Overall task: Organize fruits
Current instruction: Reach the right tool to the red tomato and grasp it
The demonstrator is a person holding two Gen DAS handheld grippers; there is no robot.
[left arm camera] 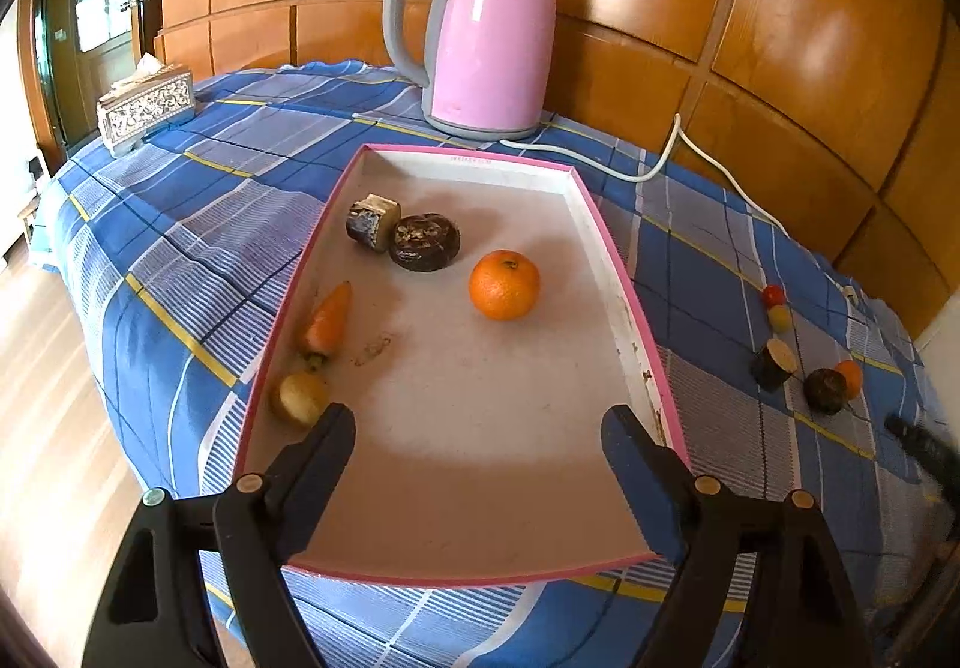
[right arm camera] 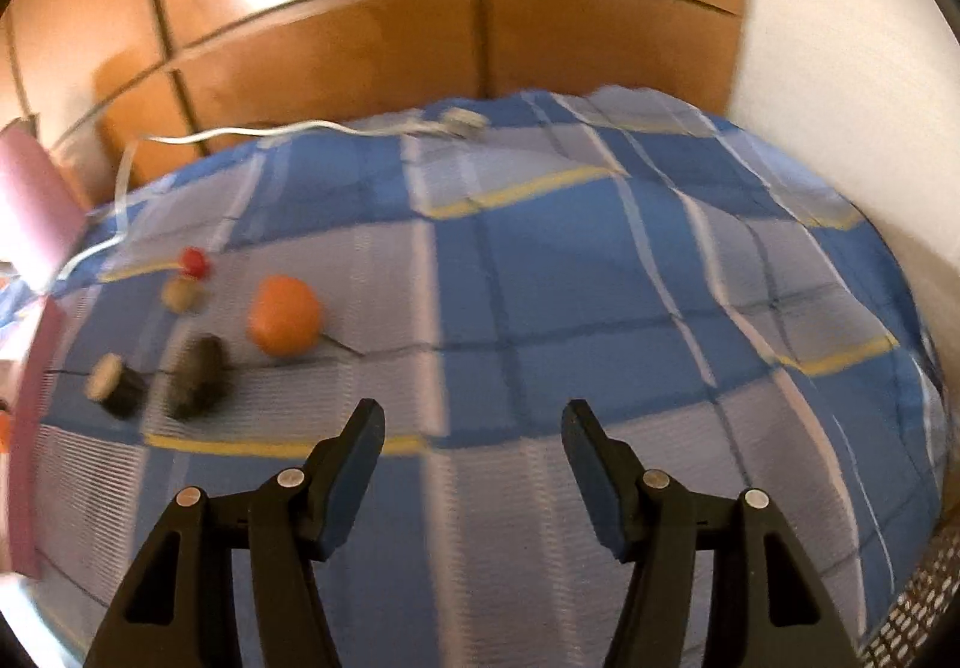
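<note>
Tray (left arm camera: 600,236), pink-rimmed and shallow, lies on the checked blue cloth (left arm camera: 210,224) of the desk; in it an orange (left arm camera: 504,285) near the middle, a carrot (left arm camera: 329,318) and a yellowish round fruit (left arm camera: 300,398) along the left wall, and two dark items toward the far left: a cut chunk (left arm camera: 372,221) touching a dark round one (left arm camera: 425,242). Left gripper (left arm camera: 477,425) hovers over the tray's near end, fingers released and wide, nothing between them. Outside the tray to the right, loose on the cloth: red piece (right arm camera: 195,261), pale piece (right arm camera: 182,294), small orange (right arm camera: 284,323), dark lump (right arm camera: 198,377), cut dark cylinder (right arm camera: 115,385). Right view is motion-blurred, so the kinds of these are uncertain. Right gripper (right arm camera: 473,431) is over bare cloth, right of that group, fingers apart and empty. Behind the tray stands a pink kettle (left arm camera: 489,38) with white cord (left arm camera: 672,158); ornate tissue box (left arm camera: 147,110) at far left; wood panelling (left arm camera: 780,8) beyond.
</note>
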